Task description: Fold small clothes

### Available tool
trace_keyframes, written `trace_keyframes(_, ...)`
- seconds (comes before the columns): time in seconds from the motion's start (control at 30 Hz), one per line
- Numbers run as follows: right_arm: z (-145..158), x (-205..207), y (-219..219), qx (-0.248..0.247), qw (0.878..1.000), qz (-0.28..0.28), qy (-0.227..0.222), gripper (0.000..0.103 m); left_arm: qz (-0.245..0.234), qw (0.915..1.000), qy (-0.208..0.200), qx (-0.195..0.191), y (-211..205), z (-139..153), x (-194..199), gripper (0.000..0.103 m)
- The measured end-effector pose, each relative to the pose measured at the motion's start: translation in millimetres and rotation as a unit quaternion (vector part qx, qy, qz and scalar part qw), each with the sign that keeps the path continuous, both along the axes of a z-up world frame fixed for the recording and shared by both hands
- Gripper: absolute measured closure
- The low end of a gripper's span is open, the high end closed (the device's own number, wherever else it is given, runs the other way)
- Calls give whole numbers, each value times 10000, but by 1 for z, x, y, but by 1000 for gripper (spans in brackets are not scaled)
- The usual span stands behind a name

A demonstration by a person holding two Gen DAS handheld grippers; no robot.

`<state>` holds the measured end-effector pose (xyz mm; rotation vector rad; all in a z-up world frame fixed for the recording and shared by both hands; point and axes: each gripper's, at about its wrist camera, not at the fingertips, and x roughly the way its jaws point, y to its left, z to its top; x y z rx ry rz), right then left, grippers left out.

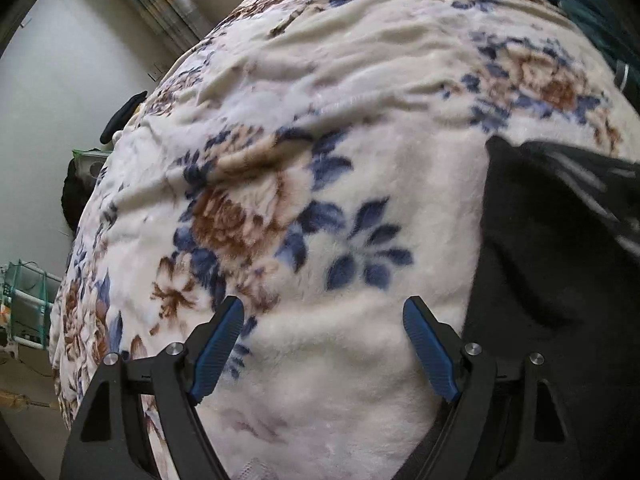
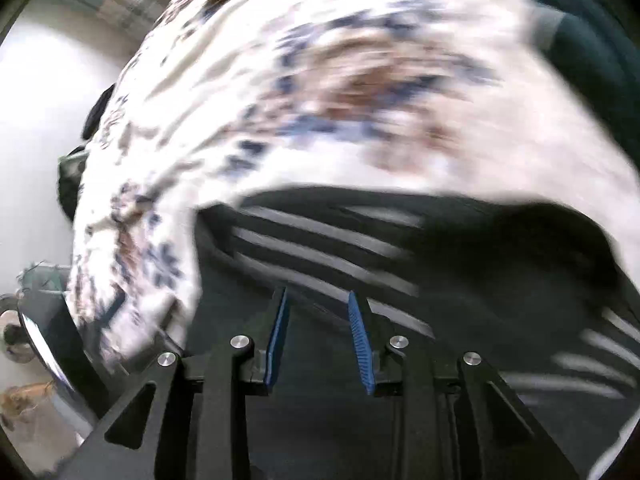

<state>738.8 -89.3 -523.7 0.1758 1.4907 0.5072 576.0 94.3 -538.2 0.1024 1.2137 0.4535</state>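
Left tool (image 1: 323, 308) spread wide, empty, over floral blanket (image 1: 320, 128) — black striped garment (image 1: 560, 248) at bed's right edge.

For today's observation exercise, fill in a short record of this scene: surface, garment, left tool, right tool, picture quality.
surface: floral blanket, cream with blue and brown flowers
garment: black garment with pale stripes, lying on the blanket
left tool: left tool open wide over bare blanket, the garment to its right
right tool: right tool partly open above the garment, nothing pressed between its pads
picture quality: left wrist view sharp; right wrist view blurred
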Motion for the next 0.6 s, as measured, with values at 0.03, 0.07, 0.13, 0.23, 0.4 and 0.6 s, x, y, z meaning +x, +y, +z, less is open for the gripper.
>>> trace_keyframes(0.03,-3,2,12,70,10000,24,64,70,46,10000,-11,7,1,-3,-3,22)
trace_keyframes(0.07,-9,9,24,134,9998,55,156,70,99,9999,-46,31,1,-5,-7,22)
trace_keyframes(0.13,-15,13,43,274,9993,113,235,70,266,9995,-121,-85,4,-9,-14,22)
trace_keyframes(0.23,-10,13,49,176,9997,91,-133,100,405,9988,-239,-166,7,-11,-18,22)
trace_keyframes(0.4,-4,23,24,166,9987,-427,-218,101,378,9988,-288,-137,6,-13,-16,22)
trace_keyframes(0.6,-6,28,42,308,9991,-198,197,70,333,9987,-286,-270,11,-14,-17,21)
